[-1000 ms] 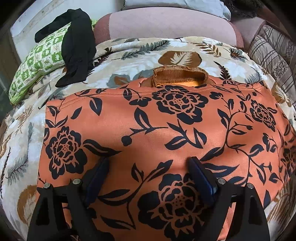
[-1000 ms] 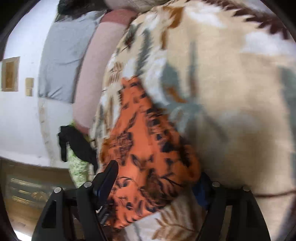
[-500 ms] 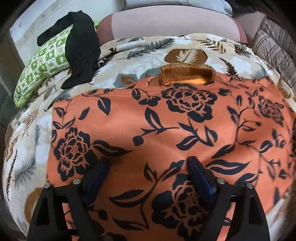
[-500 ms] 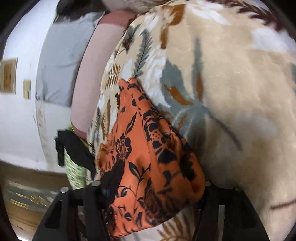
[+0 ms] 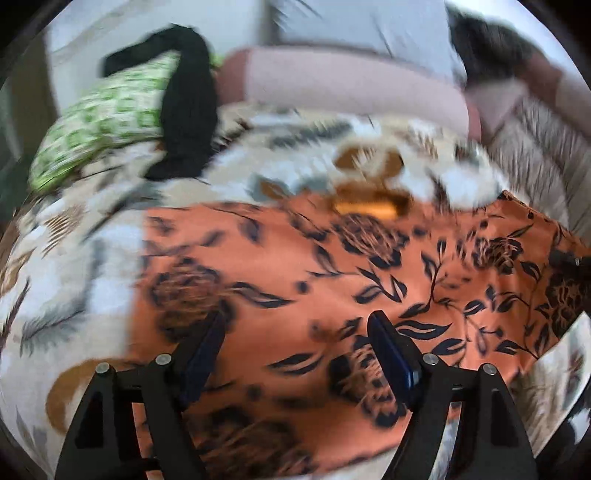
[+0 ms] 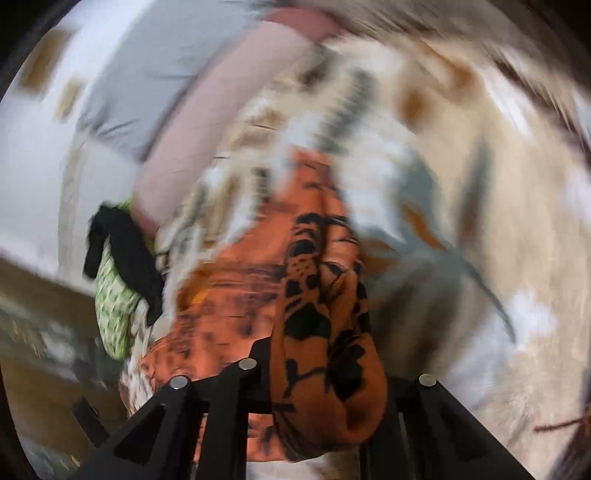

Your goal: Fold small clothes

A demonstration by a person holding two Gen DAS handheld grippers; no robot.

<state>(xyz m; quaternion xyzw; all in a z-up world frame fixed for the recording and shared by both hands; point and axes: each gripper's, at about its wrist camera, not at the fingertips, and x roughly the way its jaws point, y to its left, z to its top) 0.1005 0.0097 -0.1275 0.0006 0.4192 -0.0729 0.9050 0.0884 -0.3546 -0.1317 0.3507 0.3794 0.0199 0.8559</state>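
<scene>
An orange garment with a black flower print (image 5: pixel 332 280) lies spread on a leaf-patterned blanket (image 5: pixel 74 280). Its ribbed orange collar (image 5: pixel 369 201) points away from me. My left gripper (image 5: pixel 295 354) is open and hovers over the garment's near part, with nothing between its fingers. My right gripper (image 6: pixel 317 373) is shut on a bunched edge of the orange garment (image 6: pixel 325 332) and holds it up off the blanket (image 6: pixel 498 221). The right gripper's dark body shows at the garment's far right edge in the left wrist view (image 5: pixel 570 260). Both views are blurred by motion.
A green-and-white cushion (image 5: pixel 107 122) with a black garment (image 5: pixel 188 110) draped over it lies at the back left. A pink bolster (image 5: pixel 351 88) and a grey pillow (image 5: pixel 362 26) lie behind the blanket. A striped cushion (image 5: pixel 535 155) is at the right.
My right gripper has closed on the garment's edge and lifts it, swinging quickly. The garment's right side has risen and pulled inward. My left gripper has drifted slightly back and stays open.
</scene>
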